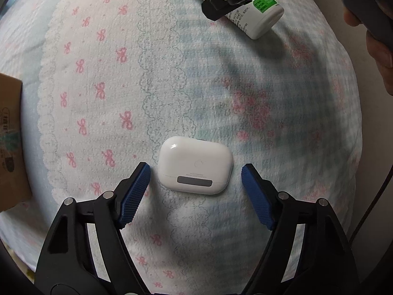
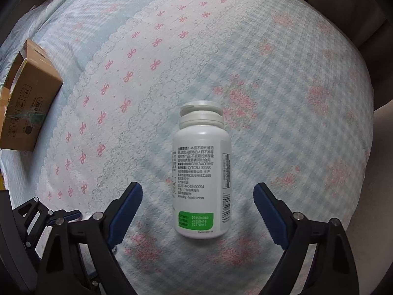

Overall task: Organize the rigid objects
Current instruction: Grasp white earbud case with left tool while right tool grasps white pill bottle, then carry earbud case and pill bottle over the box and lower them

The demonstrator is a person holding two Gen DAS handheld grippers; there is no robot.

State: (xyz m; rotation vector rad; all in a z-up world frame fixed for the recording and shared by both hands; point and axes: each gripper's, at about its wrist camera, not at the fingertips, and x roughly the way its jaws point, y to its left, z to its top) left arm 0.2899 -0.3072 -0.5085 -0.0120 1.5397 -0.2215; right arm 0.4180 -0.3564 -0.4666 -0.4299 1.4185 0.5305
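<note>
Quilted bedspread (image 1: 186,78) with pink bows; box (image 2: 27,98) at its left edge. Left gripper (image 1: 195,172) wide around case (image 1: 195,166); right gripper (image 2: 197,194) wide around lying bottle (image 2: 202,172).

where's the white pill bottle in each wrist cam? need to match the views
Left wrist: white pill bottle at the top edge, right of centre, lying down, partly hidden by the right gripper.
Right wrist: bottle at centre, lying between the open blue fingers, cap pointing away.
Shared landmark: cardboard box at the left edge of both.
</note>
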